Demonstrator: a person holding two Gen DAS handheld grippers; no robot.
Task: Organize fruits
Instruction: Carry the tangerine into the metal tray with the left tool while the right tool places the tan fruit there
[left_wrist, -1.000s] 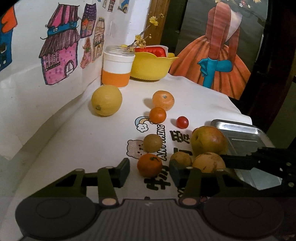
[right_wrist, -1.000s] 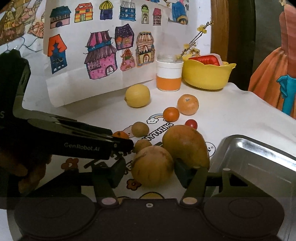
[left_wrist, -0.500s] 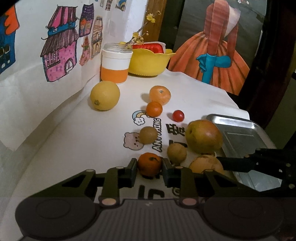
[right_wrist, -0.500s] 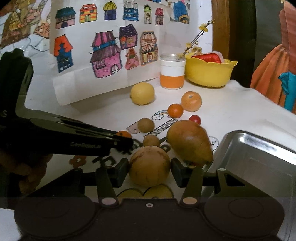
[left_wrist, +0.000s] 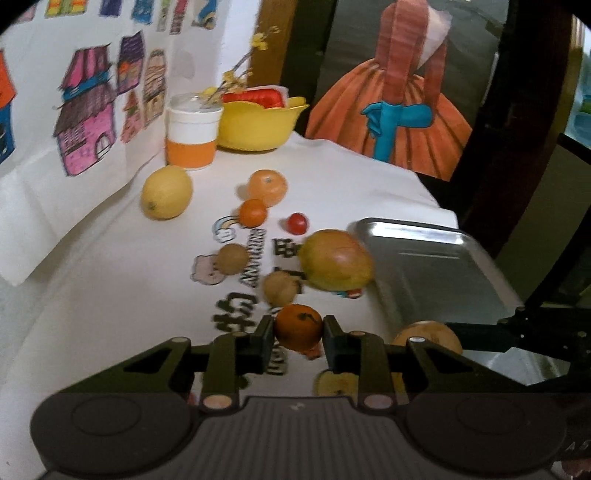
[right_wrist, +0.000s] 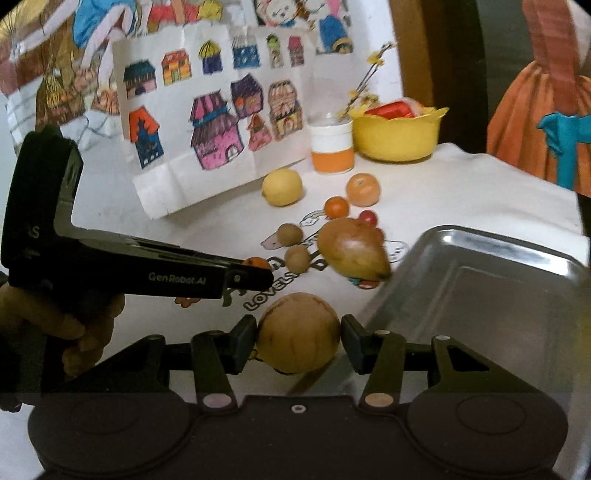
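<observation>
Between the jaws of the left gripper (left_wrist: 298, 334) sits a small orange tangerine (left_wrist: 298, 327), pinched on both sides by the closed pads, over the printed white cloth of the table (left_wrist: 110, 295). The right gripper (right_wrist: 298, 338) is likewise clamped on a round tan-brown fruit (right_wrist: 298, 332), which fills the gap between its jaws and hangs just beside the near corner of the steel tray (right_wrist: 480, 295); in the left wrist view that same fruit shows low at the tray's near edge.

Just past the tangerine lie a small brown kiwi-like fruit (left_wrist: 280, 288) and, farther left, a second one (left_wrist: 231, 258). To their right a large yellow-green mango (left_wrist: 335, 265) with a reddish blush lies right at the tray's left rim. Beyond these come a cherry tomato (left_wrist: 297, 223), a small orange (left_wrist: 253, 213) and a paler, larger orange (left_wrist: 267, 187) touching or nearly touching it. A lemon (left_wrist: 167, 192) lies apart to the left, near the propped sheet of house drawings (left_wrist: 92, 122).

At the far end of the table stand a white cup with an orange band (left_wrist: 191, 136) and a yellow bowl (left_wrist: 258, 125) holding something red. In the right wrist view a person's hand (right_wrist: 66, 332) grips the left gripper's handle.
</observation>
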